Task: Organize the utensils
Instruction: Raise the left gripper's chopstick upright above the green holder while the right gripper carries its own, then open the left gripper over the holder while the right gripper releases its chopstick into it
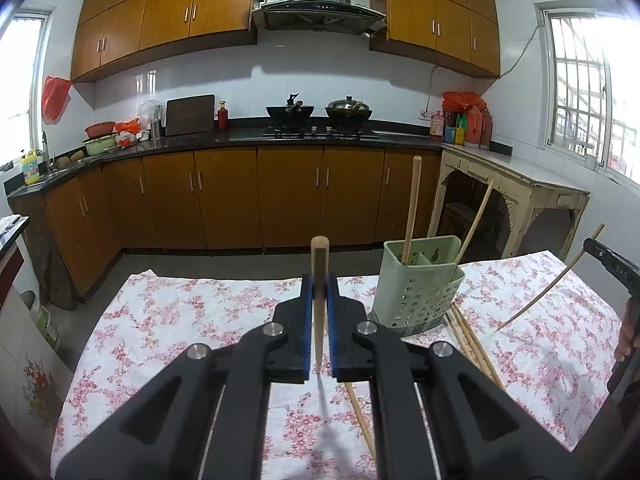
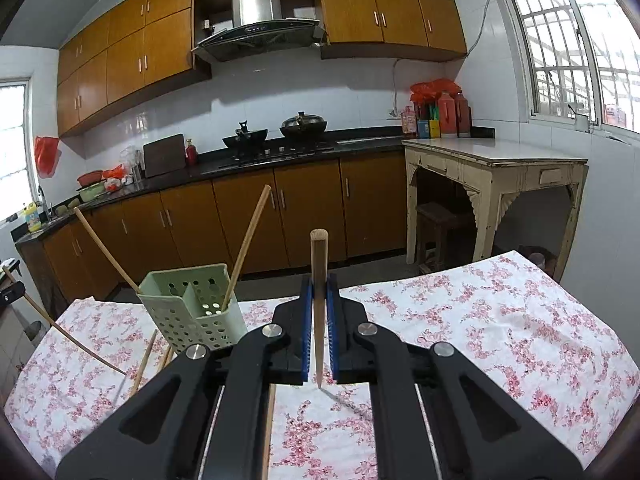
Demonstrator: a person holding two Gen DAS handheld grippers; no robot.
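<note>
- Far left in the right wrist view, the left tongs (image 2: 10,294) only just poke into the edge, with a chopstick slanting down from them toward the cloth.
- In its own camera the left tongs (image 1: 319,284) are clamped tight on one wooden chopstick (image 1: 319,300), blue pads pressing both sides. The stick stands about upright, blunt end above the pads, thin tip down over the floral tablecloth (image 1: 200,320) on the worktop.
- Right of that sits the green holder (image 1: 416,280), a perforated plastic caddy with a divider inside, standing on the cloth. Two chopsticks are already in it: one fairly upright (image 1: 412,208), one leaning right (image 1: 476,220).
- Loose chopsticks (image 1: 472,340) lie flat on the cloth just beside the holder's base, on its near-right side, and another (image 1: 360,420) runs under the left tongs.
- Over at the right edge of the left wrist view you can see the right tongs (image 1: 608,258) with a hand (image 1: 628,332) on the grip.
- The right tongs are squeezed shut the same way on their own chopstick (image 2: 319,308), upright, pointy end low and near the cloth. The holder is off to their left, not touching.
- Background's just a kitchen: brown cabinets (image 2: 240,220), stove with two woks (image 2: 276,136), old white side table (image 2: 496,160).
</note>
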